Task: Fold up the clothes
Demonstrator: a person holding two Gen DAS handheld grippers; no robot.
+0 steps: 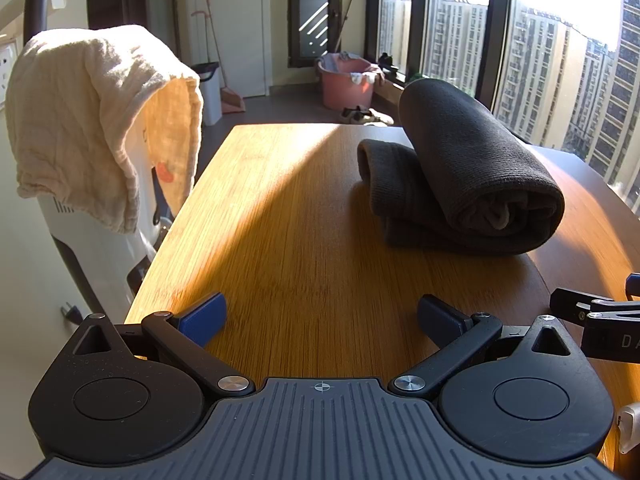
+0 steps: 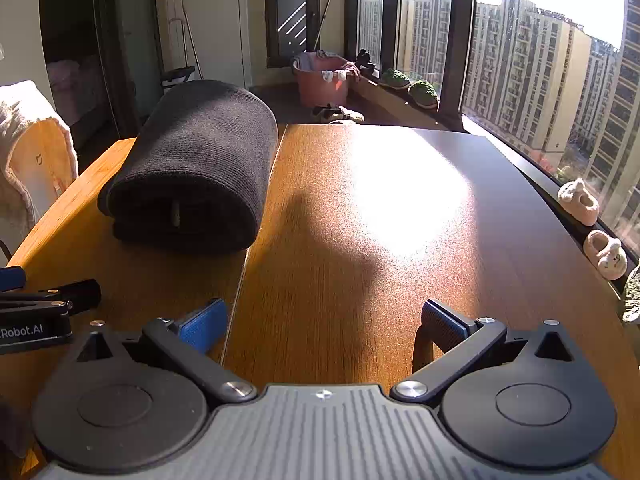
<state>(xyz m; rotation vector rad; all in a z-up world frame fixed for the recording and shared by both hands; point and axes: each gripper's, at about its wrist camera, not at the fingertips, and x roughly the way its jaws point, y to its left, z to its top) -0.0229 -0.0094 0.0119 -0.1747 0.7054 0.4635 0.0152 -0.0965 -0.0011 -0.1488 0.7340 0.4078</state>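
Left gripper (image 1: 322, 318): fingers apart, empty.
Right gripper (image 2: 324, 322): fingers apart, empty.
Rolled dark garment (image 1: 476, 168): on the table (image 1: 280, 220) — well ahead of both, untouched.

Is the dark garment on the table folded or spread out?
Folded: the dark garment sits as a compact rolled bundle, layered end showing, on the table.

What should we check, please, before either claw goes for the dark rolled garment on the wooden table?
1. Left claw open and empty: ok.
2. Right claw open and empty: ok.
3. Dark rolled garment lies fully on the wooden table: ok.
4. Table ahead of both claws free of obstacles: ok.
5. Garment already neatly folded: cannot tell; it is rolled over a flatter layer.
6. Cream cloth draped off the table, out of the way: ok.
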